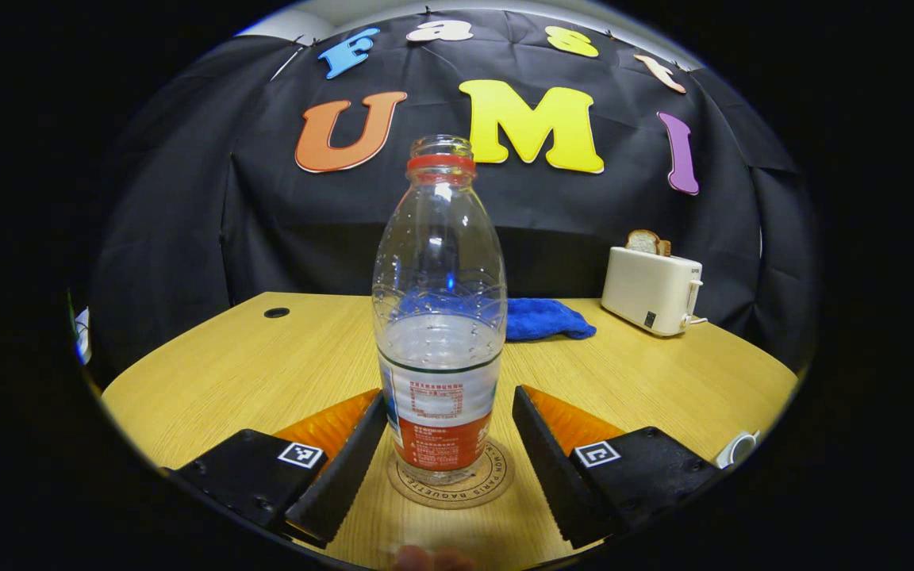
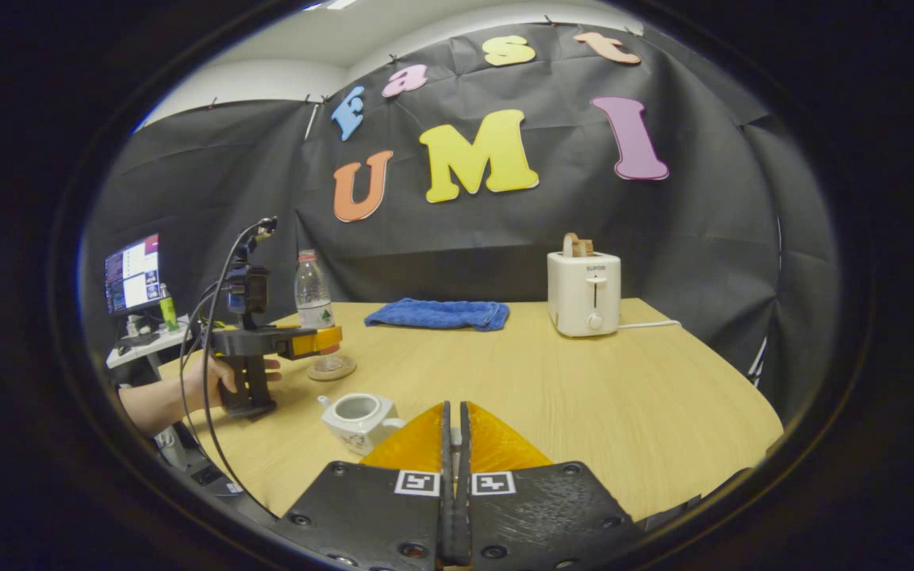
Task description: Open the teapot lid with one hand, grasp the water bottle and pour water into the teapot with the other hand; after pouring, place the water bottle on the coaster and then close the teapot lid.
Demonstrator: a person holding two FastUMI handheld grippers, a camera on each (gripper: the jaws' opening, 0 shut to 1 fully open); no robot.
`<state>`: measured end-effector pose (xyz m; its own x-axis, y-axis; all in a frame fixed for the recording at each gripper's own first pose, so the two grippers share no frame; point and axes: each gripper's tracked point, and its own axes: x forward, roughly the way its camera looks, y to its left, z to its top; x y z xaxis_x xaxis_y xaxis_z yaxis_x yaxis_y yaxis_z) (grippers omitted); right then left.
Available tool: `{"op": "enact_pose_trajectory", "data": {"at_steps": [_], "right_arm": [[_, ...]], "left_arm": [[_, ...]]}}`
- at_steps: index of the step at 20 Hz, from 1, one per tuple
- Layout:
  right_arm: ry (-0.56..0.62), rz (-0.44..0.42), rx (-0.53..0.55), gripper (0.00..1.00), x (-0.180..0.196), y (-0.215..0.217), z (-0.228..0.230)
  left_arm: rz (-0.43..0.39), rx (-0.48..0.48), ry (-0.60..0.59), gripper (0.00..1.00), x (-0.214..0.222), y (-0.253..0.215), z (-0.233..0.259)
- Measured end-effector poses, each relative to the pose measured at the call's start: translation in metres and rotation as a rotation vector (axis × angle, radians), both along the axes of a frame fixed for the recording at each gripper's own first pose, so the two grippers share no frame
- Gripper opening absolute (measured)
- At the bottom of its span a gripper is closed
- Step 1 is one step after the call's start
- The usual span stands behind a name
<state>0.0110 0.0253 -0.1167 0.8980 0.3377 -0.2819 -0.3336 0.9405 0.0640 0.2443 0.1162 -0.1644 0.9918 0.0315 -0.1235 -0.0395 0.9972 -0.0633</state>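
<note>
In the middle of the left gripper view, the water bottle [image 1: 439, 317] stands on the coaster [image 1: 451, 478], between the wide-apart fingers of the left gripper [image 1: 449, 452]. In the right gripper view, the right gripper [image 2: 455, 444] is pressed together at the bottom, just right of the lidless teapot [image 2: 358, 420].

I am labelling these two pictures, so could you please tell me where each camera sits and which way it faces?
Left gripper view: rides the left gripper, facing the water bottle on its coaster between open fingers.
Right gripper view: rides the right gripper, facing across the table; a hand holds the other gripper.
Shared: bottle, toaster, blue cloth.
</note>
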Motion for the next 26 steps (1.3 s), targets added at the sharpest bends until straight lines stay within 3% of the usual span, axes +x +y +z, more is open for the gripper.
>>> {"op": "enact_pose_trajectory", "data": {"at_steps": [5, 14, 17, 26], "right_arm": [[-0.041, 0.058, 0.008, 0.00, -0.001, 0.030, 0.015], [-0.113, 0.197, 0.012, 0.00, 0.016, 0.106, 0.020], [-0.120, 0.210, -0.022, 0.00, 0.027, 0.117, 0.012], [-0.106, 0.189, -0.047, 0.00, 0.041, 0.120, -0.008]], "left_arm": [[0.094, 0.015, 0.003, 0.99, -0.042, 0.020, -0.002], [0.150, -0.031, -0.058, 0.98, -0.143, 0.032, 0.002], [0.169, -0.047, -0.072, 0.99, -0.163, 0.037, -0.001], [0.223, 0.024, -0.154, 0.98, -0.185, 0.053, 0.018]]}}
